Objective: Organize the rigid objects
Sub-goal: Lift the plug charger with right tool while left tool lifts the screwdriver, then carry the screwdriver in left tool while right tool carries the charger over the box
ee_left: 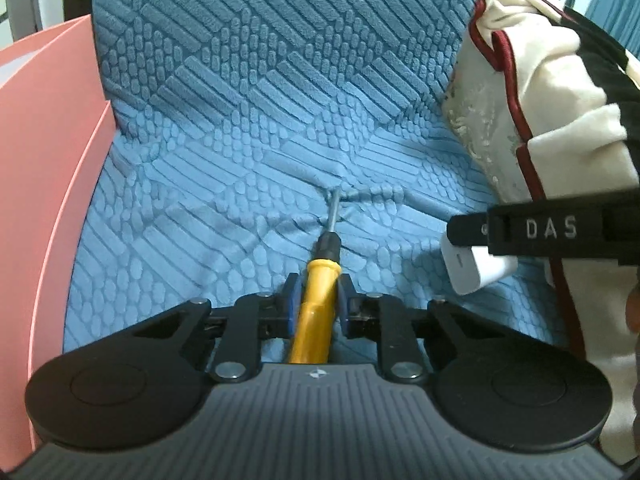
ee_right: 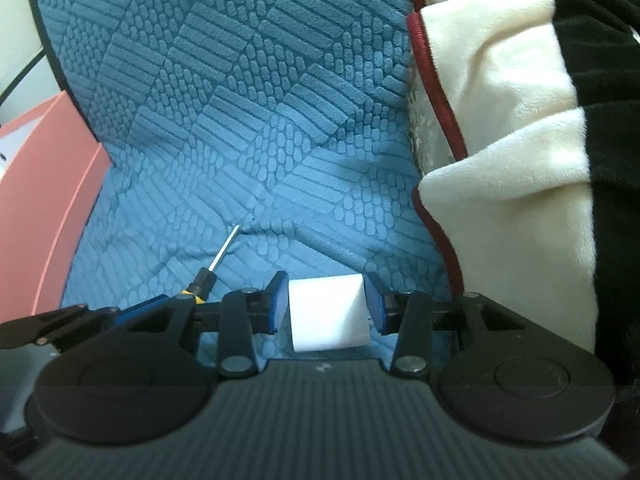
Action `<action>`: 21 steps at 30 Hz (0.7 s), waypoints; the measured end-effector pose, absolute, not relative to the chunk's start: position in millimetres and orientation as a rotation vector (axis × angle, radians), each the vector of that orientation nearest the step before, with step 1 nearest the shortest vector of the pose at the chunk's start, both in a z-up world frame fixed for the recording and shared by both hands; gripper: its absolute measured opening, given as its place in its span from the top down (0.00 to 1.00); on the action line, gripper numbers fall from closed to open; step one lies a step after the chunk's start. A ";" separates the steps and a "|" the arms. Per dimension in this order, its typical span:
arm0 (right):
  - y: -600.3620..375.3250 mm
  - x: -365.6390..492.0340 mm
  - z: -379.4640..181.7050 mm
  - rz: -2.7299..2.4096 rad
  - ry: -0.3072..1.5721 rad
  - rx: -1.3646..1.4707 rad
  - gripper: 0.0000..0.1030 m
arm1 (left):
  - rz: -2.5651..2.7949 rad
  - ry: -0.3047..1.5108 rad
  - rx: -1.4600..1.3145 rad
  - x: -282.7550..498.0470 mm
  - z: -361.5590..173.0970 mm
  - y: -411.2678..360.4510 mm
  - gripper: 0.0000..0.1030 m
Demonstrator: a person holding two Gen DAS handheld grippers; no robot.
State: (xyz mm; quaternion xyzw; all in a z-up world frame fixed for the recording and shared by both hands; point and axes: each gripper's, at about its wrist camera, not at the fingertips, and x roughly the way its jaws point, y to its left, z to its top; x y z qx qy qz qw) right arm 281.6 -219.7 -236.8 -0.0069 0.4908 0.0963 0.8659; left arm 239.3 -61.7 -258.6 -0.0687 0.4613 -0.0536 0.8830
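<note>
My left gripper (ee_left: 316, 300) is shut on a yellow-handled screwdriver (ee_left: 316, 292); its black collar and thin metal shaft point forward, the tip pressing into the blue textured cushion (ee_left: 240, 120). My right gripper (ee_right: 326, 300) is shut on a white rectangular block (ee_right: 328, 312), like a charger, held just above the cushion. In the left wrist view the right gripper's finger (ee_left: 552, 232), marked DAS, and the white block (ee_left: 476, 268) show at right. In the right wrist view the screwdriver (ee_right: 204, 280) and the left gripper's finger (ee_right: 140, 308) show at lower left.
The blue cushion (ee_right: 240, 120) is a seat with an upright back. A pink box or panel (ee_left: 48, 200) stands along the left. A cream, black and red plush cloth (ee_left: 540, 100) is piled on the right, also seen in the right wrist view (ee_right: 500, 120).
</note>
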 end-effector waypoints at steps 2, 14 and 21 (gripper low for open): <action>-218.6 279.4 -237.4 0.205 1.030 -0.008 0.57 | -0.089 0.963 -0.156 237.4 -257.6 -58.2 0.80; -226.0 267.7 -224.2 0.234 1.010 0.007 0.57 | -0.012 0.923 -0.336 197.4 -223.9 -27.8 0.80; -217.9 249.1 -209.7 0.290 1.035 -0.020 0.57 | 0.002 0.894 -0.367 175.0 -198.3 -26.2 0.80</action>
